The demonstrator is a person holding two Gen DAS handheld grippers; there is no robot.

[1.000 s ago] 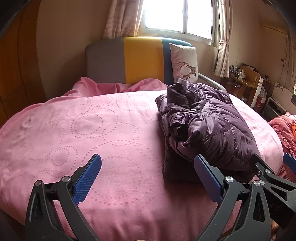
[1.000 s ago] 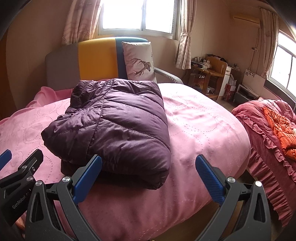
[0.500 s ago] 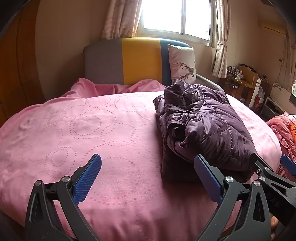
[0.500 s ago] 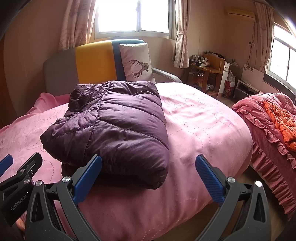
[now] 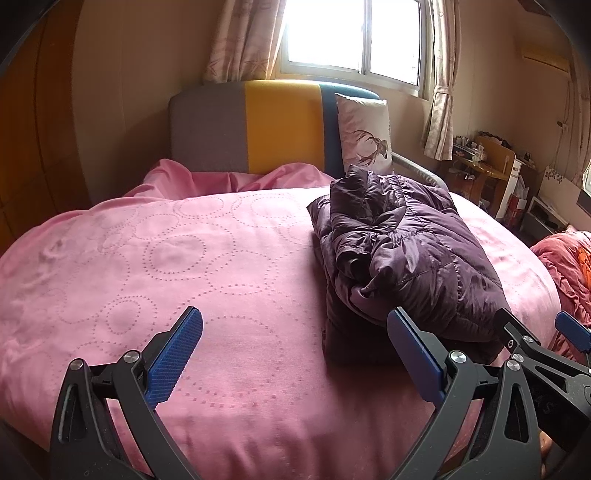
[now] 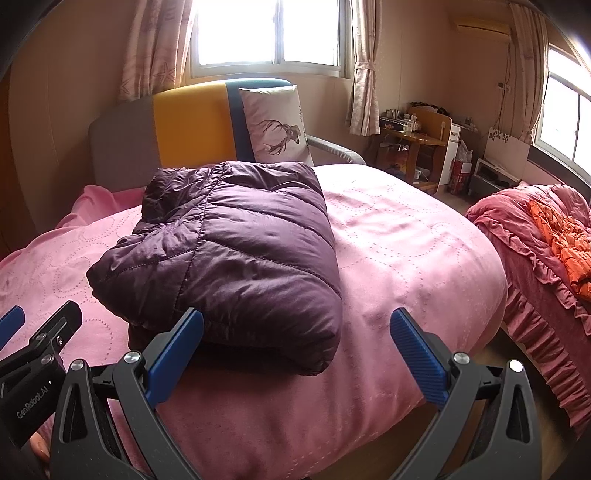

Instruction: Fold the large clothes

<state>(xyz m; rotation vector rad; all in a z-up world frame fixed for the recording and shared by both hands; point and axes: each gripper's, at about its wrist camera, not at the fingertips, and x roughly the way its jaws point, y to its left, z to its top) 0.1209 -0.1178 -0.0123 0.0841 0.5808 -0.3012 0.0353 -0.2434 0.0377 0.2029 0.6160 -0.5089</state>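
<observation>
Jacket (image 6: 236,254), purple and quilted, is seen folded into a bundle on the pink bed (image 5: 166,266). Left gripper (image 5: 295,354) and right gripper (image 6: 295,350) are held spread and empty just short of it. Folding is judged probably finished, though the far side is hidden; at most a tidying press is called for.

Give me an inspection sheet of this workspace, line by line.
Surface: pink bedspread, lightly wrinkled.
Job's things: purple puffer jacket folded into a bundle on the bed.
Clutter: deer pillow against the headboard.
Grippers: left claw and right claw both open, empty, short of the jacket.
Cables: wires on the far wall, too small to detail.
Surroundings: window, curtains, wooden desk, second bed with orange cloth.
</observation>
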